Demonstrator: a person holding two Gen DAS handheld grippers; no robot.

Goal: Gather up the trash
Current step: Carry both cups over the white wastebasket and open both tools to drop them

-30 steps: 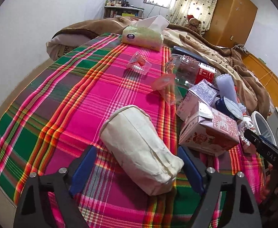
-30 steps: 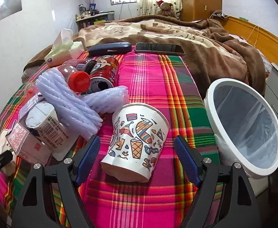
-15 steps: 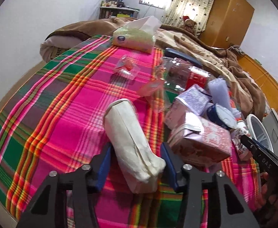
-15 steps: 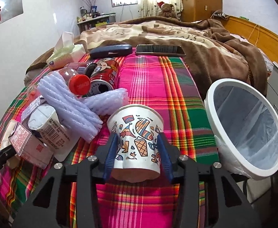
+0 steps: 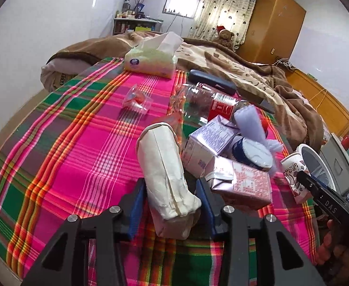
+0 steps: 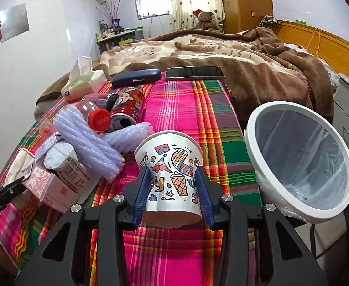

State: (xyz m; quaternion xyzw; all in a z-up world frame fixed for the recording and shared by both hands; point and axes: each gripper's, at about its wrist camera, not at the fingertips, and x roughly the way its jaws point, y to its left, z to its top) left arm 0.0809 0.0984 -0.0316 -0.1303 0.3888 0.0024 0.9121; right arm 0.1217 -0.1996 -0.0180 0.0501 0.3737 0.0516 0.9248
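Trash mostly uncollected: white round bin [image 6: 253, 128] lined with clear plastic, apparently empty. Left gripper [image 5: 172, 196] just closed on crumpled cream paper bag [image 5: 162, 166]; right gripper [image 6: 173, 188] just closed on patterned paper cup [image 6: 172, 164] (dented), beside bin. Cartons, can, foam netting left on plaid blanket [image 6: 186, 109].

Your cream paper bag [image 5: 164, 174] hides the plaid cloth [image 5: 79, 147] beneath it, and its near end sinks behind the left gripper's [image 5: 172, 205] black frame. The printed cup's [image 6: 172, 174] base is hidden too. The bin's [image 6: 300, 164] bottom is out of sight, and the box [image 6: 48, 186] print is too small to read.
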